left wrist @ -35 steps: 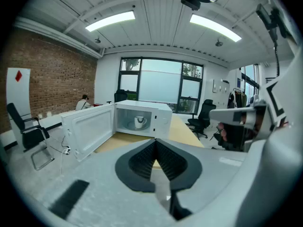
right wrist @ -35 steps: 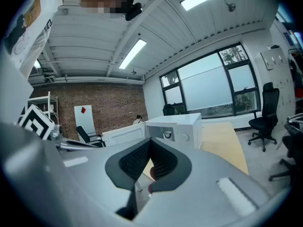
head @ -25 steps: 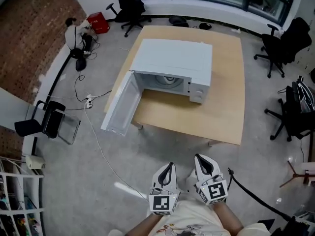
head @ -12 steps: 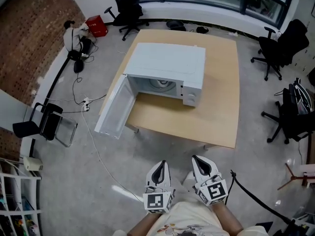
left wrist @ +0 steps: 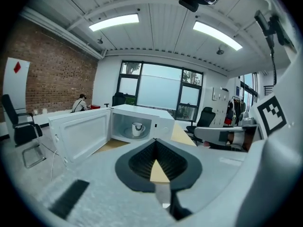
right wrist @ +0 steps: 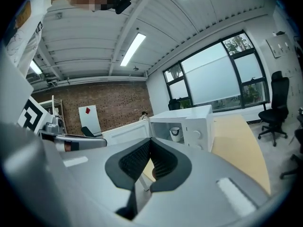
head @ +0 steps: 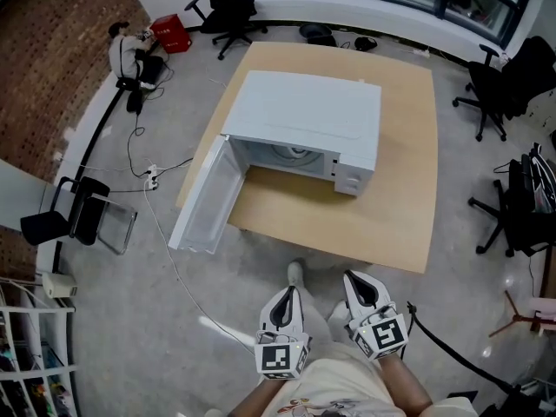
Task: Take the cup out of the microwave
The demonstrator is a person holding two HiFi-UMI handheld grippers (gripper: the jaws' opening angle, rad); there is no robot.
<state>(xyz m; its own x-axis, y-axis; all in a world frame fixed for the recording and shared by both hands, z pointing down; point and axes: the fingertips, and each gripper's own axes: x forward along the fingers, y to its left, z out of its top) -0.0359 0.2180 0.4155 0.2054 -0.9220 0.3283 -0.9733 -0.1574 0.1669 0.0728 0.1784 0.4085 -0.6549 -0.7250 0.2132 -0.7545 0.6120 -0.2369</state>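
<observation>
- While both hover above the floor, well apart from the table, the left gripper has its jaws pressed together, empty.
- The right gripper has jaws meeting at the tips too, nothing between.
- The cup stands upright inside the microwave on the table.
- Its door hangs wide open at the left.

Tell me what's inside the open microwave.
A white cup stands on the round turntable inside the microwave. The microwave's roof hides the cup from the head view. What the cup holds cannot be seen.
</observation>
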